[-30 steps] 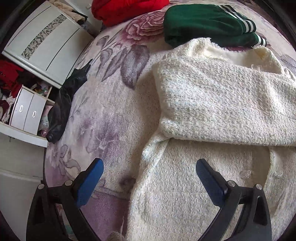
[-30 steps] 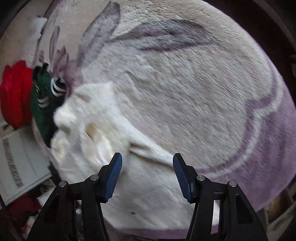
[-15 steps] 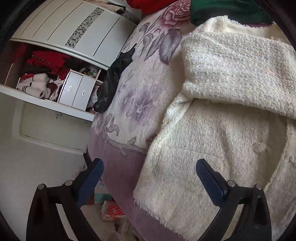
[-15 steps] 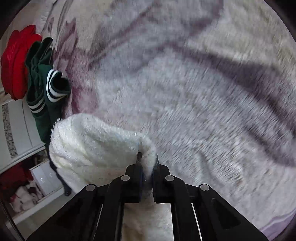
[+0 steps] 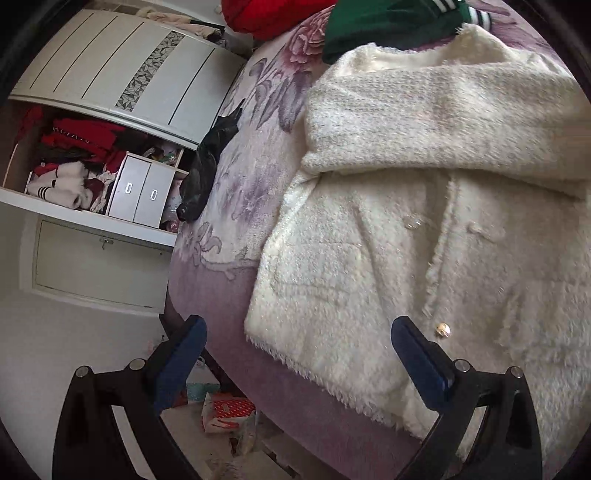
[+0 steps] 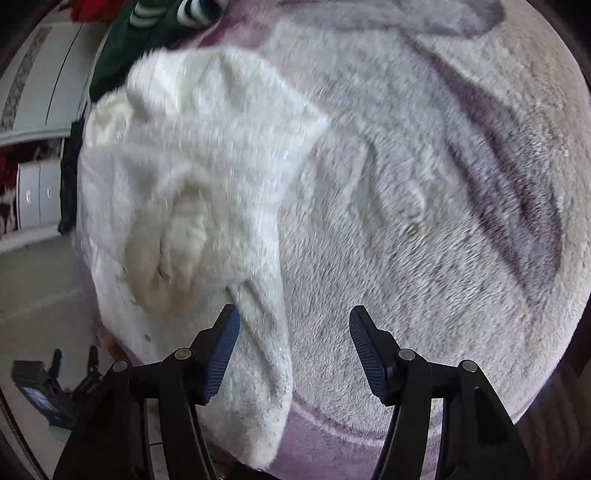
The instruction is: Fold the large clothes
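Note:
A cream fuzzy jacket (image 5: pixel 424 229) with gold buttons lies on the floral bedspread (image 5: pixel 251 177), one sleeve folded across its chest. My left gripper (image 5: pixel 295 350) is open and empty, above the jacket's lower left hem corner near the bed edge. In the right wrist view the jacket (image 6: pixel 192 166) lies bunched at the left, its other sleeve folded over the body. My right gripper (image 6: pixel 293 347) is open and empty, just above the jacket's right edge.
A green striped garment (image 5: pixel 391 26) and a red one (image 5: pixel 273 14) lie beyond the collar. A black garment (image 5: pixel 207 166) hangs at the bed's left edge. An open wardrobe (image 5: pixel 110 147) stands left. Boxes (image 5: pixel 225 410) lie on the floor.
My right gripper, shut on the sleeve half a second ago, has let it go and now stands open. My left gripper has pulled back toward the hem, staying open.

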The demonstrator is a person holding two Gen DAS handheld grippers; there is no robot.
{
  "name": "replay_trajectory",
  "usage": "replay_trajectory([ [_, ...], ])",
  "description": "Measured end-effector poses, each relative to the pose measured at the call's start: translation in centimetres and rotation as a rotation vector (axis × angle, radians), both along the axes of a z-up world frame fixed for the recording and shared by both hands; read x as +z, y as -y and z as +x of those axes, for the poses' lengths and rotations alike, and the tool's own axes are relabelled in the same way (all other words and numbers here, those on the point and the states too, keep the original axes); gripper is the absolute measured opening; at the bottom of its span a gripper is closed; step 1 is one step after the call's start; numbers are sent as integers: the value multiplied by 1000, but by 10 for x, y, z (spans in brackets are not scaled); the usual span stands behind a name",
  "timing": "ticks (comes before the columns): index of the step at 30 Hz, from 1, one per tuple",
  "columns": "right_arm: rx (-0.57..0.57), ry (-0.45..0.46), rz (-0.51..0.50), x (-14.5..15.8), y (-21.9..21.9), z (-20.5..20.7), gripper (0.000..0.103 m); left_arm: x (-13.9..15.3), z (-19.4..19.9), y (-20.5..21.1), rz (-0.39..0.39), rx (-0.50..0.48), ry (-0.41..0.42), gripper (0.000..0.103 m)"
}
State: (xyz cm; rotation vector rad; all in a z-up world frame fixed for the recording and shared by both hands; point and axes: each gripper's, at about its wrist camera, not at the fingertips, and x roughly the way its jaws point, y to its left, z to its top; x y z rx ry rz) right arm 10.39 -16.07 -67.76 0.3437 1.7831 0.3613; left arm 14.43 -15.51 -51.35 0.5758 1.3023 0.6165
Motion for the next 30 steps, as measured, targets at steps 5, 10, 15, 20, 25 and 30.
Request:
replay_trajectory([
  [5, 125, 34, -59, -35, -59, -13, 62, -17, -23, 35, -69, -12, -53, 103],
  [10, 107, 146, -200, -29, -44, -5, 42, -33, -33, 57, -91, -26, -91, 103],
  [15, 207, 121, -263, -8, -57, -30, 49, -33, -37, 70, -131, -40, -94, 103],
  [20, 72, -159, -33, -14, -22, -125, 49, -27, -37, 68, -158, -3, -79, 103],
  [25, -110, -369, 107, -62, -10, -233, 13, -31, -41, 63, -146, 13, -86, 103],
  [30, -28, -309, 92, -48, -27, -227, 18, -36, -49, 76, -136, -23, -108, 103],
])
